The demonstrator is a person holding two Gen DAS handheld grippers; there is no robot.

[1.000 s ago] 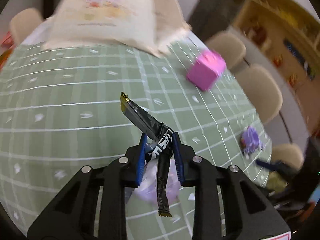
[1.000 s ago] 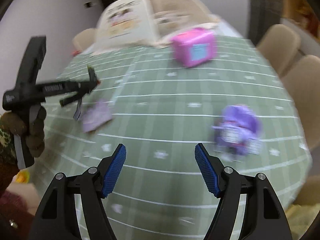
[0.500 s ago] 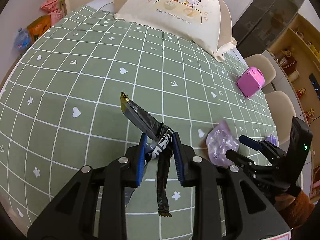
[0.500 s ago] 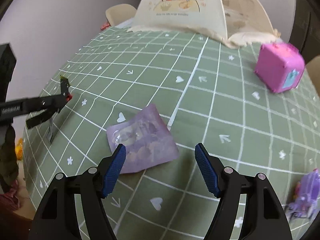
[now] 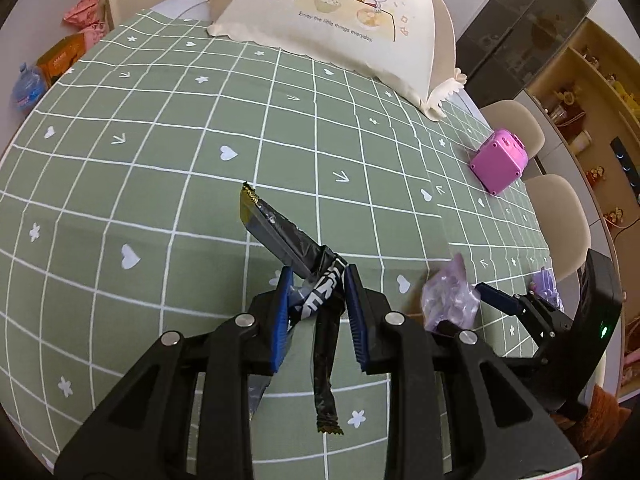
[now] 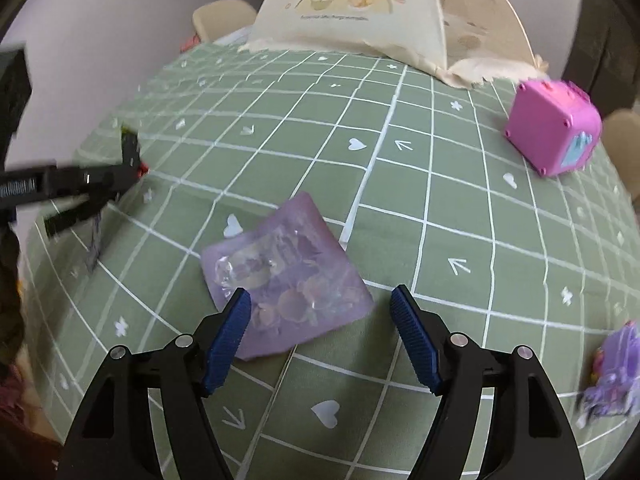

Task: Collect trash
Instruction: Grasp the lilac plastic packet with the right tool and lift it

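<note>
My left gripper (image 5: pixel 318 294) is shut on a black snack wrapper (image 5: pixel 280 236) and holds it above the green checked tablecloth (image 5: pixel 160 160). It shows at the left of the right wrist view (image 6: pixel 128 168). A flat purple plastic packet (image 6: pixel 284 276) lies on the cloth. My right gripper (image 6: pixel 322 316) is open, low over the packet's near edge, with a finger on each side. In the left wrist view the packet (image 5: pixel 450 300) sits by the right gripper's fingers (image 5: pixel 496 300).
A pink toy cube (image 6: pixel 554 128) stands at the right, also in the left wrist view (image 5: pixel 500 160). A cream mesh food cover (image 5: pixel 340 28) is at the back. A purple toy (image 6: pixel 612 372) lies at the right edge. Bottle and snack bags (image 5: pixel 52 68) lie far left. Beige chairs (image 5: pixel 560 216) ring the table.
My right gripper has swung left from the purple toy and closed in on the purple packet, still open. The left gripper keeps its hold on the black wrapper.
</note>
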